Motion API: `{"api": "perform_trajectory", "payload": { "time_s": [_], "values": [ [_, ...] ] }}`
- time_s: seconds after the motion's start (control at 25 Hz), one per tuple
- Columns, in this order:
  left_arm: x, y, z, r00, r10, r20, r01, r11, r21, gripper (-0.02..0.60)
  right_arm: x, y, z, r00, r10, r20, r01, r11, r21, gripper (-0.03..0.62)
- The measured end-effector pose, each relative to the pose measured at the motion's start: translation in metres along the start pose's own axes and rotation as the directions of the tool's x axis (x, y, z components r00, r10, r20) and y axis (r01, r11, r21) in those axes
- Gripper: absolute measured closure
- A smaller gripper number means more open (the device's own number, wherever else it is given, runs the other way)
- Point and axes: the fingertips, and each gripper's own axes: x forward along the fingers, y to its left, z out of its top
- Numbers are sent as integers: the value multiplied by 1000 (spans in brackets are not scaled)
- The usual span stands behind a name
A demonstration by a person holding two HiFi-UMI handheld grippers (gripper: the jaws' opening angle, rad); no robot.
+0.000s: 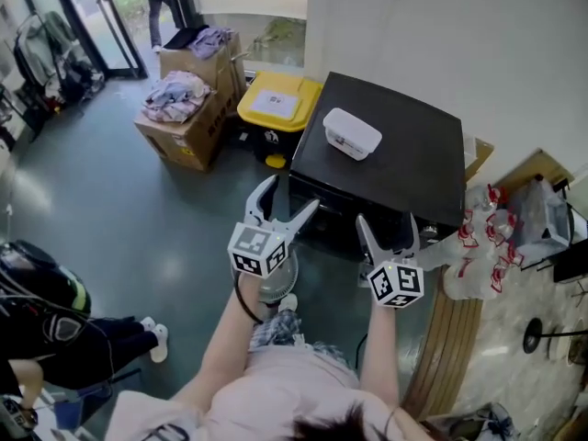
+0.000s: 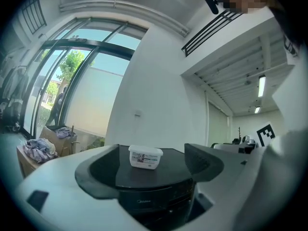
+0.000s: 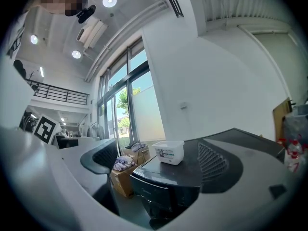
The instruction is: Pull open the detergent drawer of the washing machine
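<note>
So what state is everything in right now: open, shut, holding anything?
Left tool: jaws apart, empty.
Right tool: jaws apart, empty.
Washing machine: front flush, nothing pulled out.
White tub: lid on, upright on the machine.
Yellow bin: lid shut.
Cardboard box: open, heaped with clothes.

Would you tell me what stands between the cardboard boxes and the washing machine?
A yellow-lidded bin stands there, beside the washing machine; the head view shows it.
</note>
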Motion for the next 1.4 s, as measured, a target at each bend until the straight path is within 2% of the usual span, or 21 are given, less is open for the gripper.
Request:
{"api": "perform_trajectory", "payload": {
  "time_s": [0.24,0.52,0.68,0.84,0.96,1.08,1.24,1.4],
  "values": [
    [32,26,-5,998,-47,-30,47,999,0,176,37,-5,-10,999,-33,-11,33,999,4,79],
    [60,41,-11,996,-60,-59,59,998,-18,176,62,-9,-23,997,-27,-69,26,1000,-9,79],
    [74,46,-19,994,-55,-91,53,998,-15,176,80,-11,-32,993,9,-117,-11,1000,-22,80],
    [87,52,-24,986,-62,-158,64,998,13,177,99,-3,-42,974,85,-212,-98,994,-53,80],
    [94,55,-33,970,-85,-226,97,994,44,178,111,10,-52,940,163,-301,-199,975,-95,82],
    [101,51,-46,941,-138,-310,171,982,83,178,120,21,-64,885,235,-403,-313,939,-140,94],
    [108,42,-69,870,-202,-451,299,941,156,178,127,33,-82,783,310,-540,-458,874,-164,112],
    [113,35,-90,790,-235,-567,410,889,203,178,131,39,-100,698,325,-638,-554,810,-193,146]
  ]
}}
